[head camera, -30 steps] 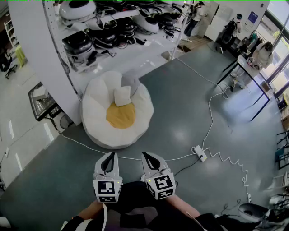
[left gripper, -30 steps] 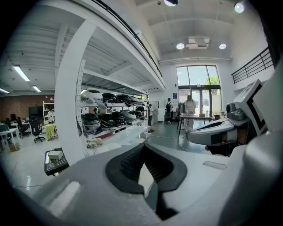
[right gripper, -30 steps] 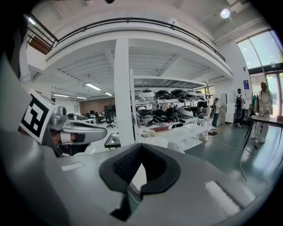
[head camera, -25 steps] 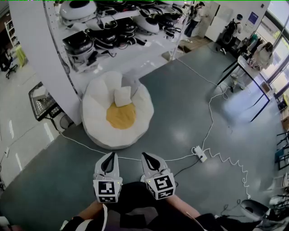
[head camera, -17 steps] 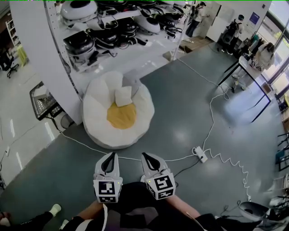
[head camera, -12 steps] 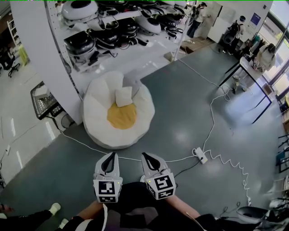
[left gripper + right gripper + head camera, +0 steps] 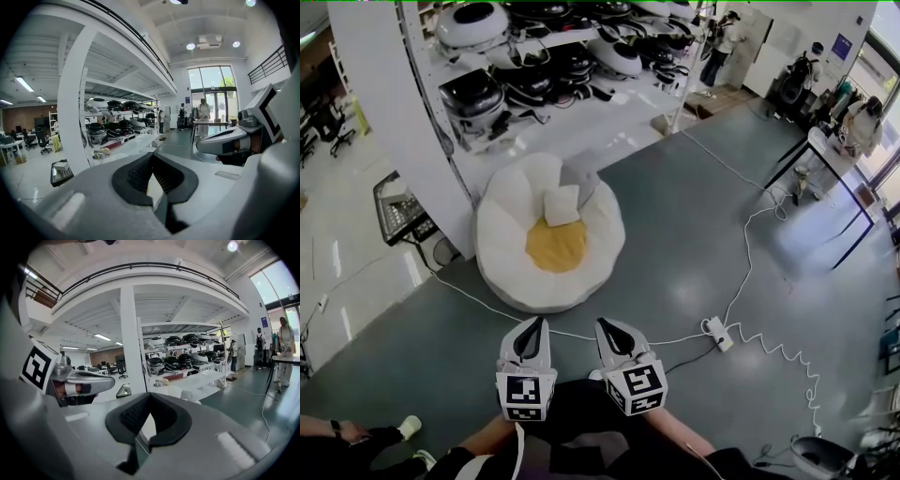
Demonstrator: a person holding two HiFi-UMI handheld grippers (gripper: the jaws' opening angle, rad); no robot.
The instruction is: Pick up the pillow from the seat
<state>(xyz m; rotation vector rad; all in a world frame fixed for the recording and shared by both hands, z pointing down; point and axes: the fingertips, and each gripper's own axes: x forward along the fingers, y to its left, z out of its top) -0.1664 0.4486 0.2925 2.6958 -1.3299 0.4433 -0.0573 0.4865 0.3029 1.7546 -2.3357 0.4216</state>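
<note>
While the person stands on a grey-green floor [image 7: 675, 234], both grippers are held out side by side at the bottom middle of the head view, pointing ahead and slightly down. The left gripper [image 7: 533, 324] has its jaws closed, tips touching, with only the oval hollow behind the pads between them and nothing held. The right gripper [image 7: 606, 326] is likewise closed and empty. Each carries a cube with black and white square markers at its rear.

Ahead of the grippers, well apart from them, a round white floor seat [image 7: 502, 267] sits on the floor. It is shaped like a flower or a fried egg, with puffy white lobes around a yellow centre [image 7: 555, 246]. The pillow [image 7: 562, 204], small, square and white, lies at the far edge of the yellow centre, against the back lobes.

Just behind the seat stands a white shelving rack [image 7: 581, 108] loaded with rounded black and white devices, with a broad white pillar [image 7: 403, 122] at its left. A black wire basket [image 7: 398, 208] sits on the floor left of the seat. A white cable [image 7: 473, 298] runs past the seat's front to a power strip [image 7: 718, 333] at the right.
</note>
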